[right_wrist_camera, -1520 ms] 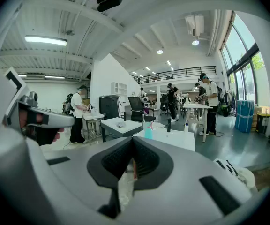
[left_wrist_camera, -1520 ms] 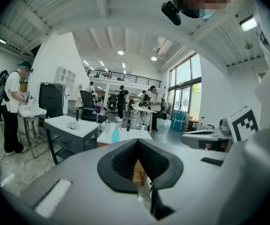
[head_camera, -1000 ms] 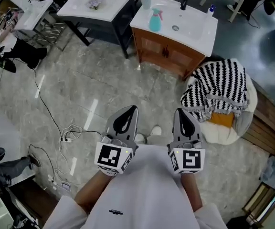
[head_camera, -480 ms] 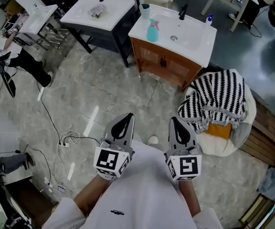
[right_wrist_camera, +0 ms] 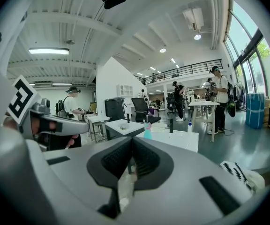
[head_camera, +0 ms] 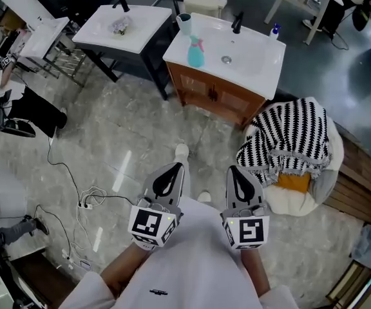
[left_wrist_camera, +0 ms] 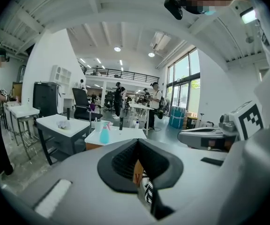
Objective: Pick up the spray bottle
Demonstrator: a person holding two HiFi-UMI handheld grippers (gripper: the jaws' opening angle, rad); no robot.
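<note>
Spray bottle point(head_camera: 195, 50) closer, vanity point(head_camera: 219, 96) nearer, probable shoe point(head_camera: 181, 151) stepped forward

The vanity point(head_camera: 263, 58) is looked down on steeply by the head view, from well in front of it; it is faced almost level, from well back, by the views carried on the left gripper point(head_camera: 174, 168) and right gripper point(head_camera: 237, 172); its top, with the spray bottle point(head_camera: 195, 51), is shared by all three.
</note>
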